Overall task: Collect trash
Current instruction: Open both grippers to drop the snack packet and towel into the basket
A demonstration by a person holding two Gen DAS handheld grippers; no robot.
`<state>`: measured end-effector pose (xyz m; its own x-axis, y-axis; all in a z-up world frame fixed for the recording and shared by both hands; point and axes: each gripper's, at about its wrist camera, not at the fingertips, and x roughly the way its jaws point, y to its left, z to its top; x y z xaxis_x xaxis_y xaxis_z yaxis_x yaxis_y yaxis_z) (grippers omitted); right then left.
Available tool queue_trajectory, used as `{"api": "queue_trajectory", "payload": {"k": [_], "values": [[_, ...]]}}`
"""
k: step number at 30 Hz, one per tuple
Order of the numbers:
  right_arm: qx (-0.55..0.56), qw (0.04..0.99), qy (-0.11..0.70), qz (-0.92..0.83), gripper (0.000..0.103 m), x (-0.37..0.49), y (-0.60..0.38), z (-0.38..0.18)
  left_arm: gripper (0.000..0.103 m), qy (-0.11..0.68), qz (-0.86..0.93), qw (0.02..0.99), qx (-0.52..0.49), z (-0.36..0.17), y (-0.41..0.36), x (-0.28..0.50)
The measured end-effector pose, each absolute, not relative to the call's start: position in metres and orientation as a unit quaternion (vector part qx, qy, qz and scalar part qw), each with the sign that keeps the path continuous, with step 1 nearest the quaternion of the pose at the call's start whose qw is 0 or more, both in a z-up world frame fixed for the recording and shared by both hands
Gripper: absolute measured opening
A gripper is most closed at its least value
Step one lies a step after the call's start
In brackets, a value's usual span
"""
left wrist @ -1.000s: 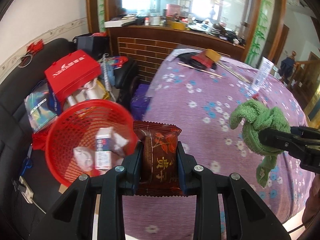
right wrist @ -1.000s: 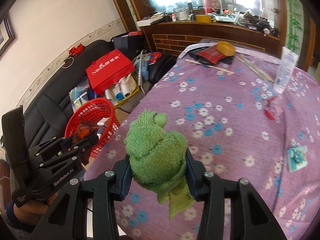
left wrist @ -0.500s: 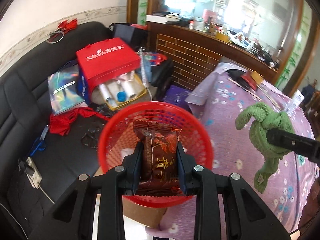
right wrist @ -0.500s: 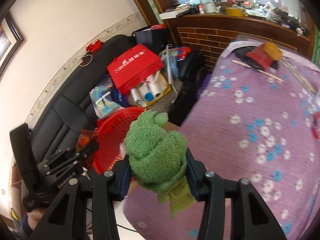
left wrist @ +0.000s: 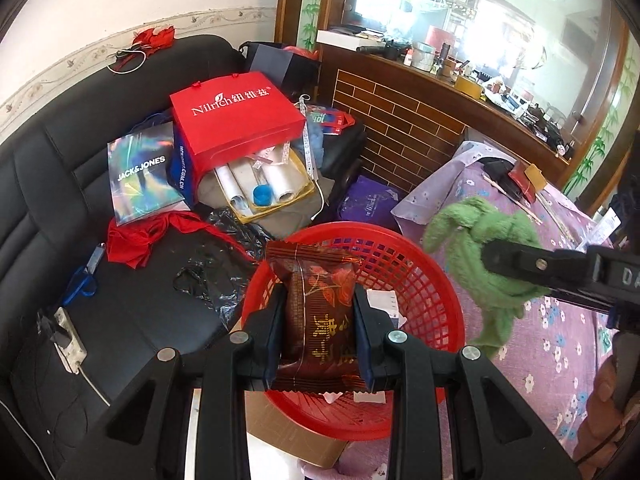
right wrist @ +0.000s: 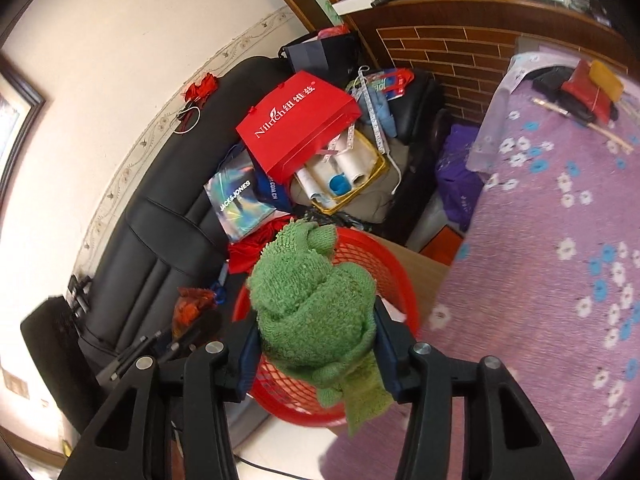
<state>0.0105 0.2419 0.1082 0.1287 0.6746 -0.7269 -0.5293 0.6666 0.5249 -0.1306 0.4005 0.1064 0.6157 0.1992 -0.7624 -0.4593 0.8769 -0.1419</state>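
My left gripper (left wrist: 320, 330) holds a brown snack packet (left wrist: 318, 312) in narrow jaws above the red basket (left wrist: 432, 280). My right gripper (right wrist: 316, 344) carries a green cloth (right wrist: 312, 312) over the basket's rim; its jaws have just been opening around it. This looks like the drop step: next, release both inside the basket.

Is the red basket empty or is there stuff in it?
Not empty. White scraps lie inside the red basket.
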Motion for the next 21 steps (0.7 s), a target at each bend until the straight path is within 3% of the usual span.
{"api": "queue_trajectory", "payload": {"k": [3,4,6,14,21], "values": [[0.088,0.733,0.538,0.407,0.068,0.018,0.251,0.097,0.034,0.399,0.181,0.884,-0.163,0.103,0.401,-0.126],[0.094,0.731,0.541,0.405,0.070,0.020,0.250,0.095,0.047,0.401,0.181,0.883,-0.163,0.102,0.401,-0.124],[0.101,0.736,0.540,0.396,0.070,0.024,0.243,0.096,0.058,0.398,0.183,0.883,-0.168,0.102,0.402,-0.124],[0.130,0.768,0.525,0.343,0.070,0.010,0.157,0.099,0.058,0.411,0.140,0.888,-0.150,0.094,0.368,-0.117],[0.151,0.792,0.532,0.258,0.070,-0.026,0.060,0.081,0.058,0.439,0.028,0.891,-0.108,0.082,0.283,-0.095]]}}
